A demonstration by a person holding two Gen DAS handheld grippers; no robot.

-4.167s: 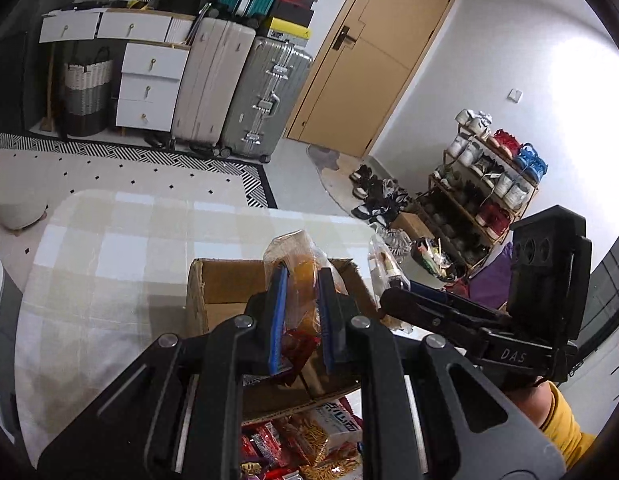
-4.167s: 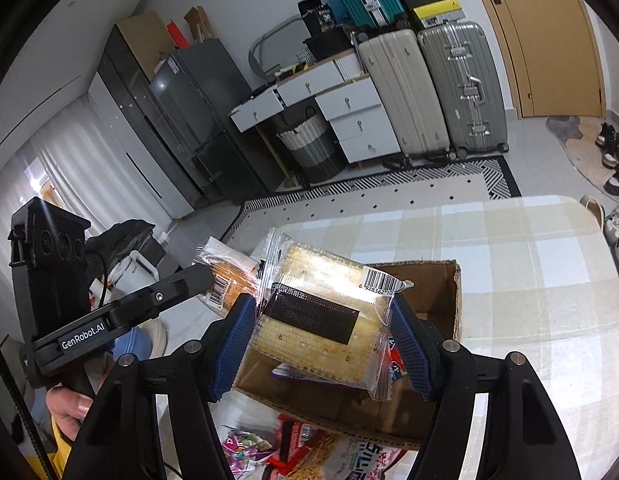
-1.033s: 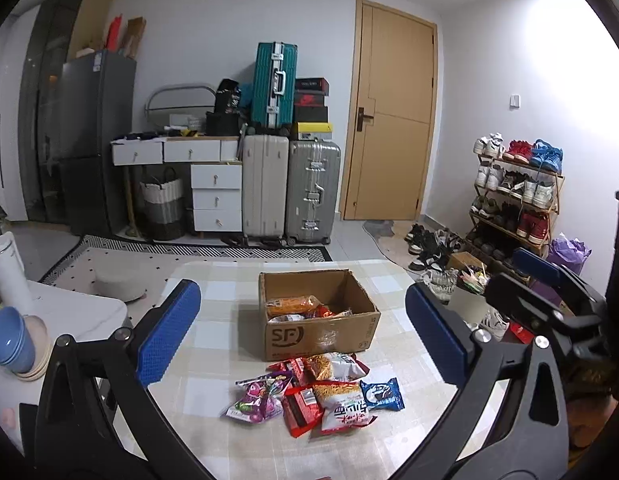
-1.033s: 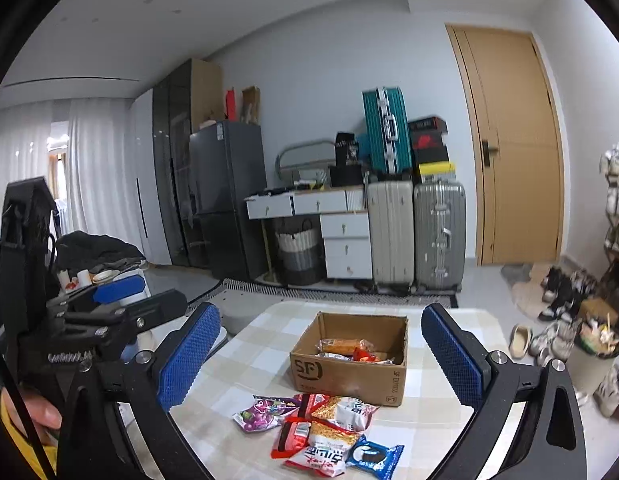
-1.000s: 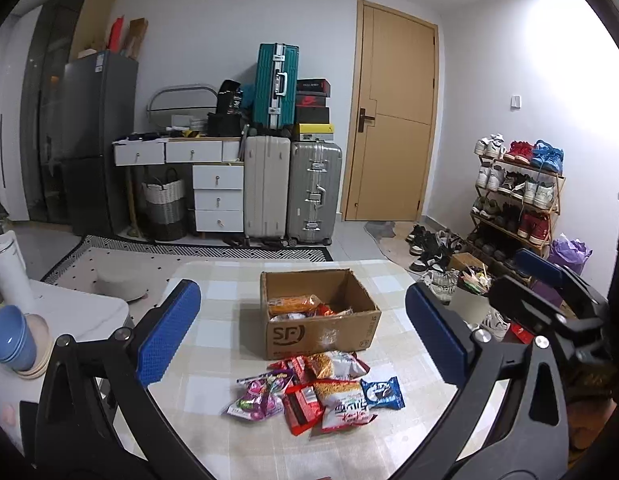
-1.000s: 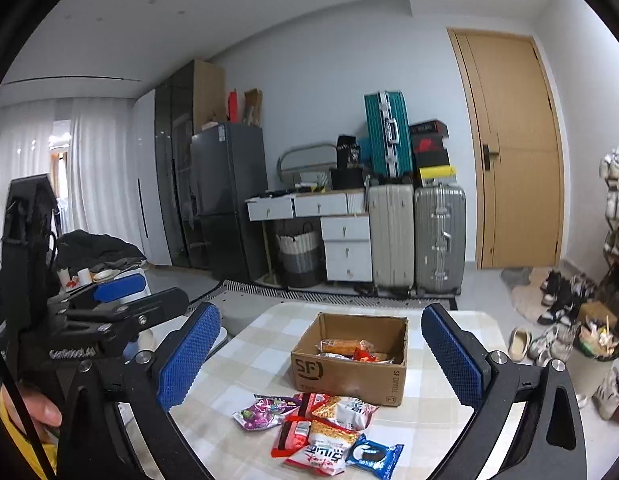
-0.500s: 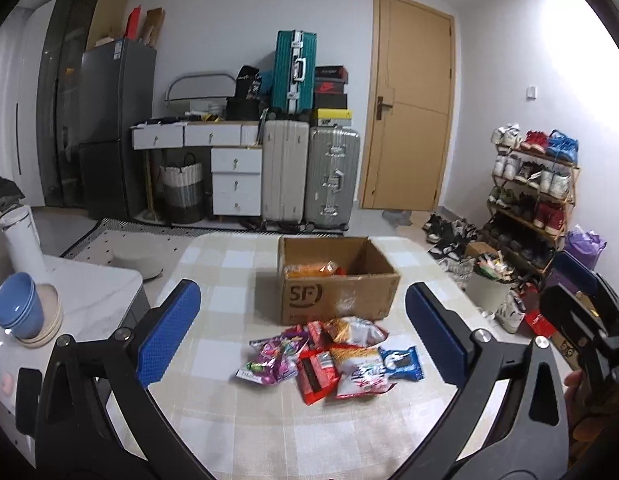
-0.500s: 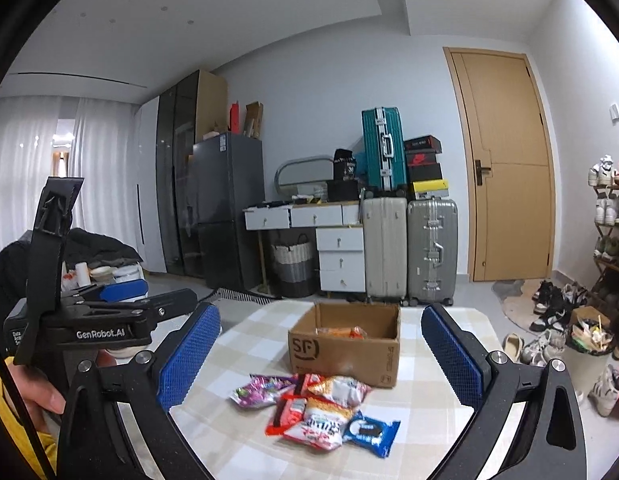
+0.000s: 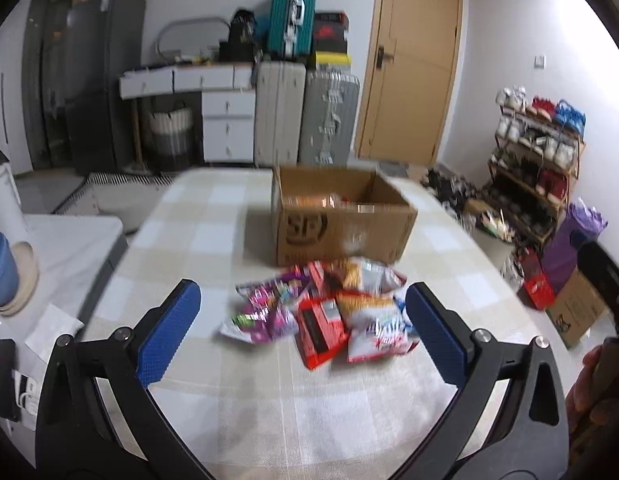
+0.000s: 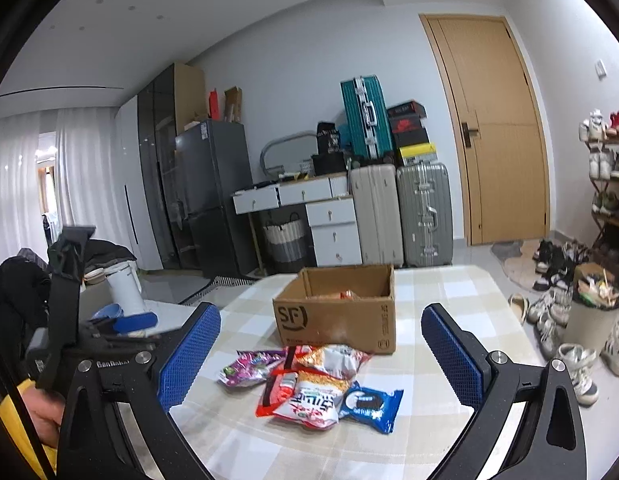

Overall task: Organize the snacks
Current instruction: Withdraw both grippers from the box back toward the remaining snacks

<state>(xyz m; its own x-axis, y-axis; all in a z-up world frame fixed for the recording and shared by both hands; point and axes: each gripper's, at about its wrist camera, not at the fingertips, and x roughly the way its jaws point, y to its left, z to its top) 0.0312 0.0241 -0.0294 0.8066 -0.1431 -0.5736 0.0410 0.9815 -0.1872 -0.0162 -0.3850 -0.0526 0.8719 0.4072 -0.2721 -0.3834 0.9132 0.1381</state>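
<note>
An open cardboard box point(image 9: 341, 220) point(image 10: 341, 316) marked SF stands on the checked table and holds a few snack packs. A pile of snack packs point(image 9: 325, 312) point(image 10: 313, 380) lies just in front of it: a purple pack point(image 10: 249, 364), a red pack point(image 9: 321, 332), a white and red pack point(image 10: 313, 400) and a blue cookie pack point(image 10: 369, 400). My left gripper point(image 9: 303, 332) is open and empty, just short of the pile. My right gripper point(image 10: 321, 356) is open and empty, back from the pile. The left view is blurred.
The checked table point(image 9: 269, 400) has a round edge at the right. A white side table point(image 9: 49, 240) with blue bowls point(image 9: 1, 264) stands at the left. Suitcases point(image 10: 401, 212), drawers point(image 10: 333, 232), a door point(image 10: 497, 132) and a shoe rack point(image 9: 537, 168) line the room.
Both grippers let go of their snack packs, which now lie in the box, and pulled back. Over the last second both have dropped lower, and the left has come closer to the pile.
</note>
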